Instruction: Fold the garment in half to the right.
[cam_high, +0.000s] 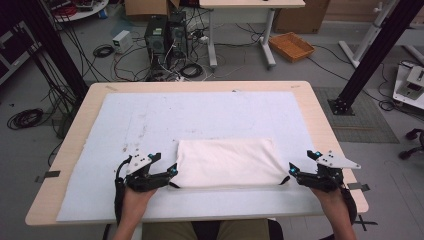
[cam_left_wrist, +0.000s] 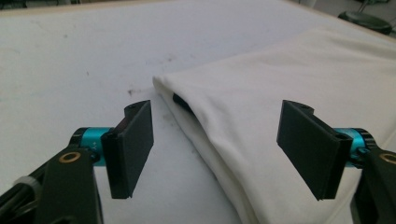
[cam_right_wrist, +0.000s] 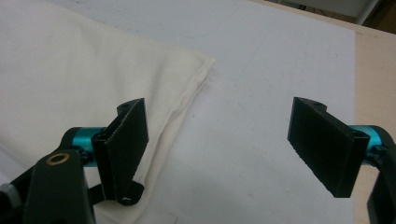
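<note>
Between my left fingers (cam_left_wrist: 215, 149) lies the folded cloth's (cam_high: 227, 162) near edge, unpinched; both pairs stand wide apart. Right fingers (cam_right_wrist: 233, 149) straddle bare mat (cam_right_wrist: 261, 93), cloth corner at my inner pad. One fold looks done; gripping comes next.

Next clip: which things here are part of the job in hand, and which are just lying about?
In the job:
- folded cream cloth on the white mat
- left claw, open at the cloth's left edge
- right claw, open at its right edge

Lying about:
- orange wicker basket on the floor
- black computer towers
- brown cardboard box
</note>
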